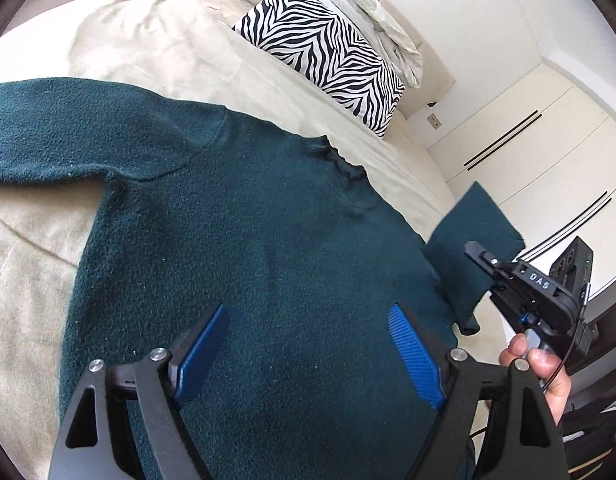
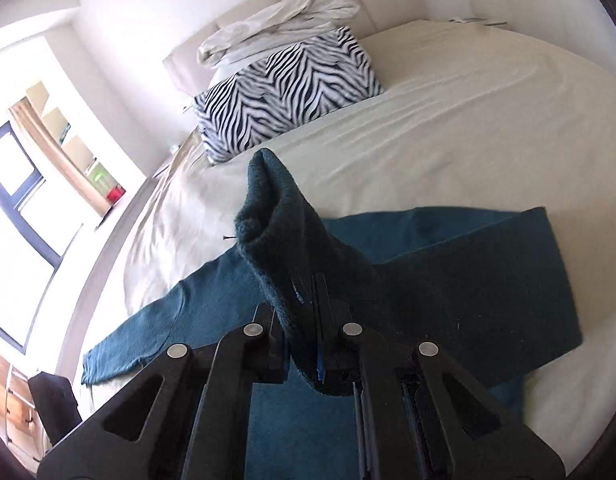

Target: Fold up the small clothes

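Note:
A dark teal knitted sweater (image 1: pixel 235 248) lies flat on the cream bed sheet (image 1: pixel 147 40), one sleeve stretched to the left. My left gripper (image 1: pixel 308 344) is open and empty, hovering over the sweater's body with its blue pads (image 1: pixel 416 356) spread wide. In the left wrist view my right gripper (image 1: pixel 488 264) is at the right and holds the other sleeve (image 1: pixel 472 240) lifted off the bed. In the right wrist view my right gripper (image 2: pixel 303 320) is shut on that sleeve (image 2: pixel 279 216), whose cuff stands up above the sweater (image 2: pixel 448 280).
A zebra-print pillow (image 1: pixel 324 52) and a crumpled white pillow (image 1: pixel 372 12) lie at the head of the bed. White wardrobe doors (image 1: pixel 528 152) stand beyond the bed's right edge. A window (image 2: pixel 15 184) and a dark chair (image 2: pixel 51 404) are to the left of the bed.

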